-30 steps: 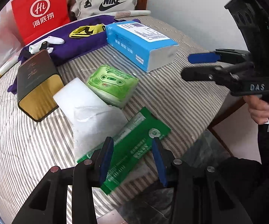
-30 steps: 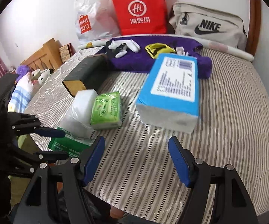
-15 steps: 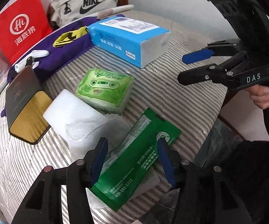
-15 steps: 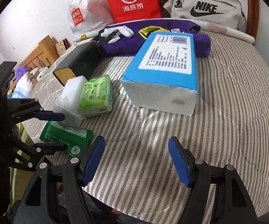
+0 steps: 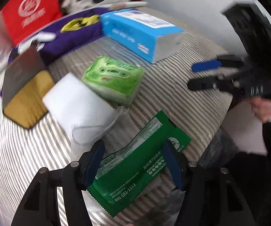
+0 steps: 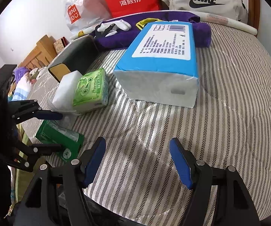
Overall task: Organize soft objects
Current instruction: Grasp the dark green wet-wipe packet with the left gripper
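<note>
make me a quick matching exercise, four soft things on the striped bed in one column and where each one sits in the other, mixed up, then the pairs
Things
1. dark green flat sachet
2. light green tissue pack
3. big blue-wrapped tissue bundle
4. white glove

Places
A. lying on the purple folded cloth
B. leaning against the white foam block
C. between the open fingers of the left hand-held gripper, at the striped bed's near edge
D. mid-bed, its far end at the purple cloth

Pairs: 1-C, 2-B, 3-D, 4-A
</note>
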`<state>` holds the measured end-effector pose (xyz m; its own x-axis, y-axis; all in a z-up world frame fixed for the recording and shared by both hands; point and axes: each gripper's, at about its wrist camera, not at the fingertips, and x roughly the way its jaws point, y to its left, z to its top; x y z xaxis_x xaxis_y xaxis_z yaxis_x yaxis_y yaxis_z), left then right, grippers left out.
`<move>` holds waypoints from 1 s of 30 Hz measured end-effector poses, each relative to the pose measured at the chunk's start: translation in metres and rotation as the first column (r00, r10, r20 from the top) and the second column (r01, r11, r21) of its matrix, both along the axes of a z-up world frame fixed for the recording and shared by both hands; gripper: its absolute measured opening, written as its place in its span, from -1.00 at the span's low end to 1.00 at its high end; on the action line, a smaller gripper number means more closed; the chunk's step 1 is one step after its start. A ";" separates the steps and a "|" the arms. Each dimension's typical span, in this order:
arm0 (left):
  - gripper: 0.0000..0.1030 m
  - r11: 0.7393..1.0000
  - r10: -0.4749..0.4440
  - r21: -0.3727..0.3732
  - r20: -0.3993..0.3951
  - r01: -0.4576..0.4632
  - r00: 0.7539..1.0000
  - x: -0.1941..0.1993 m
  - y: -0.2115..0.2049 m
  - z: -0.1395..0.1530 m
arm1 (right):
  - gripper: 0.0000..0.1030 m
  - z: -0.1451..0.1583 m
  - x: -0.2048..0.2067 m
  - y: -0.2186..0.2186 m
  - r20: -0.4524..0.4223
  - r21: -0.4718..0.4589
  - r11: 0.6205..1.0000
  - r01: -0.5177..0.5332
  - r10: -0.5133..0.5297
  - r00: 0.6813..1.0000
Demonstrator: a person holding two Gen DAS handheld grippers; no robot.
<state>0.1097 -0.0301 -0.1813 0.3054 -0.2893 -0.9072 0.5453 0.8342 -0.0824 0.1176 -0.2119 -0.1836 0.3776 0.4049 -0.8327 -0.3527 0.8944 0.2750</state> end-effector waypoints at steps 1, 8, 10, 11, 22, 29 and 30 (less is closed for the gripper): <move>0.20 1.000 0.011 -0.017 -0.021 -0.011 1.000 0.000 0.000 0.001 | 0.36 0.000 0.000 0.000 0.000 -0.002 1.000 -0.002 0.002 1.000; 0.20 0.995 -0.093 -0.035 0.027 0.094 0.995 -0.014 0.000 0.017 | 0.36 0.000 -0.001 0.000 -0.006 0.003 1.000 -0.003 0.003 1.000; 0.20 0.990 -0.141 -0.011 0.041 0.142 0.989 -0.020 -0.001 0.018 | 0.36 0.000 -0.002 0.000 -0.005 0.003 1.000 -0.006 0.006 1.000; 0.20 0.988 -0.157 0.005 0.050 0.157 0.986 -0.022 -0.003 0.018 | 0.36 0.000 -0.003 0.001 -0.005 0.001 1.000 -0.009 0.009 1.000; 0.21 0.955 -0.283 0.114 0.079 0.273 0.956 -0.031 -0.014 0.013 | 0.36 0.002 -0.007 0.000 0.000 -0.005 1.000 -0.016 0.016 1.000; 0.21 0.956 -0.278 0.112 0.043 0.272 0.960 -0.021 -0.009 -0.001 | 0.36 0.001 -0.007 0.001 -0.005 -0.011 1.000 -0.019 0.019 1.000; 0.21 0.960 -0.267 0.094 0.041 0.263 0.963 -0.019 -0.008 -0.001 | 0.36 0.000 -0.006 0.000 -0.008 -0.012 1.000 -0.018 0.018 1.000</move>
